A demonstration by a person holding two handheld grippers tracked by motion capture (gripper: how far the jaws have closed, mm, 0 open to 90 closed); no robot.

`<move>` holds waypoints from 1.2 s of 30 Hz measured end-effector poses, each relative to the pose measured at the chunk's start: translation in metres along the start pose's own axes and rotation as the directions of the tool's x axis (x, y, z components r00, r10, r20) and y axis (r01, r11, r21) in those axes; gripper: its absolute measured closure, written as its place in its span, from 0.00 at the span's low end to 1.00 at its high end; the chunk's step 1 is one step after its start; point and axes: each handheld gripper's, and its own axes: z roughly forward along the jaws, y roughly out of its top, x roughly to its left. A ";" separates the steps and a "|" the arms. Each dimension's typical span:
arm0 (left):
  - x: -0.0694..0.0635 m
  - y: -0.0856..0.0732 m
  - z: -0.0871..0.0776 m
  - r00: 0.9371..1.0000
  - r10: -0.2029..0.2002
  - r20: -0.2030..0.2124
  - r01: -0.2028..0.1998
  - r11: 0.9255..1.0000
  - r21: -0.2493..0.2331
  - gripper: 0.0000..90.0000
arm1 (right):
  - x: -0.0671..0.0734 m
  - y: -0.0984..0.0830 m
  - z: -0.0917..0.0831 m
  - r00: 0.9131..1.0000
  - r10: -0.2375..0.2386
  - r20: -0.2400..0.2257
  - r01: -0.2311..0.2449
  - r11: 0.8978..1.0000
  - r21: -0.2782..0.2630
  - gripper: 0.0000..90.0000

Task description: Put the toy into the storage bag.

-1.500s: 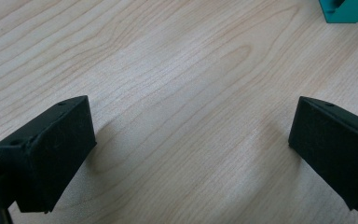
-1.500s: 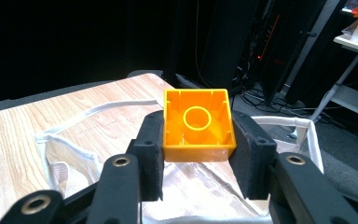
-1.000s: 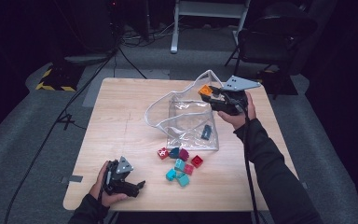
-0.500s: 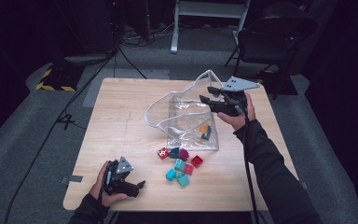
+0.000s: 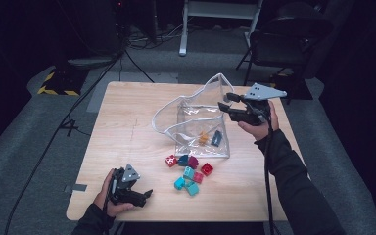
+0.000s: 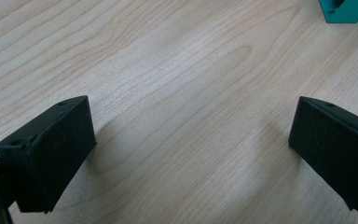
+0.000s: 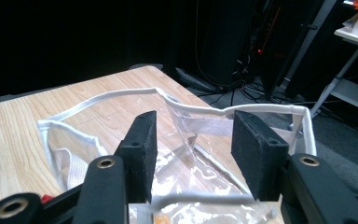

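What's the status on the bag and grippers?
Right gripper over bag, jaws just opened, empty. Orange block in bag. Left gripper open, on table. Loose blocks remain outside.

a black chair (image 5: 286, 36) and floor cables (image 5: 142, 41) sit beyond the wooden table (image 5: 127, 127).

The bench (image 5: 127, 132) is pale wood with a fine, wavy grain. On it stands a clear plastic bag (image 5: 196, 122) edged in white piping, with an orange block (image 5: 203, 138) and a dark blue block (image 5: 217, 138) inside. Near the bag lie loose blocks: a red one with white spots (image 5: 171, 160), a dark teal one (image 5: 183, 159), a magenta one (image 5: 193, 162), a plain red one (image 5: 206, 169) and light teal ones (image 5: 186, 182). Each hand-held gripper (image 5: 127, 188) is black with a grey plate; the floor is grey carpet
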 end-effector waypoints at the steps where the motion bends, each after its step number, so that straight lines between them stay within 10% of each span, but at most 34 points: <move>1: 0.000 0.000 0.000 1.000 0.000 0.000 0.000 1.000 0.000 0.01 | -0.002 -0.003 -0.005 1.000 0.005 0.003 -0.005 1.000 -0.004 0.57; 36: 0.000 0.000 0.000 1.000 0.000 0.000 0.000 1.000 0.000 0.01 | 0.020 -0.091 -0.041 0.998 0.016 -0.060 -0.012 0.998 0.061 0.55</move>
